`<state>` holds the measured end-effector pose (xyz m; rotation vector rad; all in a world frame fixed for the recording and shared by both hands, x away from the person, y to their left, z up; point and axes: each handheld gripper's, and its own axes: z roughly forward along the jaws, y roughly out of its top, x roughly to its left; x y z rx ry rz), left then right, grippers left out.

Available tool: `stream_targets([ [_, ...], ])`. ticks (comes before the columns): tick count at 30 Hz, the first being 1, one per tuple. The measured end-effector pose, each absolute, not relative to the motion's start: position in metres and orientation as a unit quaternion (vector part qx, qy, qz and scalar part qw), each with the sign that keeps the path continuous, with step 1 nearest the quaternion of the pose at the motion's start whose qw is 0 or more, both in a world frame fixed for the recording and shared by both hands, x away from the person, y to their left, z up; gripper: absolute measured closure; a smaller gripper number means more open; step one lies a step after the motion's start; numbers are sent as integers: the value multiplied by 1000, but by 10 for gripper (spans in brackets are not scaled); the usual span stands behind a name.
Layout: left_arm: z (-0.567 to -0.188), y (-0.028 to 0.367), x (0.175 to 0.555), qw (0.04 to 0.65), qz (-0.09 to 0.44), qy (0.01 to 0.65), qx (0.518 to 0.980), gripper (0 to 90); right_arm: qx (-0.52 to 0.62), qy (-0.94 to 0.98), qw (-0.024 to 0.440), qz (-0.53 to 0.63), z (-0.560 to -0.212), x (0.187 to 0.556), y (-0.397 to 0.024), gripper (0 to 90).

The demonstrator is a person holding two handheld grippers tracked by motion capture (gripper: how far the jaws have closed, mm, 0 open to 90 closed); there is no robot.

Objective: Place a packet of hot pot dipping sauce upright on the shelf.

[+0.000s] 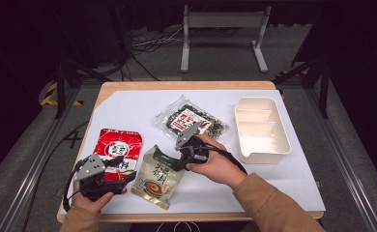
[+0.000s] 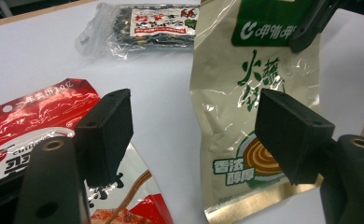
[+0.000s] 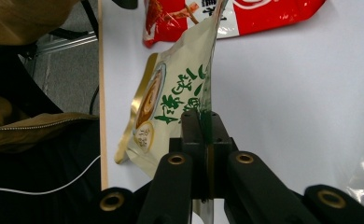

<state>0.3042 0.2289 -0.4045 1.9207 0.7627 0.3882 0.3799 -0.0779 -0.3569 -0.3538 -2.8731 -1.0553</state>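
While the right gripper [image 1: 181, 155] was clamped on the top edge of the gold pouch [image 1: 158, 177], lifting it off the table's near edge, the thin grip risked slipping; the left gripper [image 1: 123, 169] stood apart, holding nothing, over the red pouch [image 1: 118, 147].

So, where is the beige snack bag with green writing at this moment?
In the high view the beige snack bag is near the table's front edge, left of centre, just right of the red packet. The right gripper pinches its top edge, with the white tray far to the right.
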Motion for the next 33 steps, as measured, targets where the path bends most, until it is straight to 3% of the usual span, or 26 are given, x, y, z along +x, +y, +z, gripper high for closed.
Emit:
stream_targets([
  [18,-405,232,306,497,159,327,788,281,-74,-942,-38,-326,-310,357,-82,898],
  [33,-406,235,307,500,160,337,782,280,-88,-937,-74,-331,-288,360,-103,897],
])
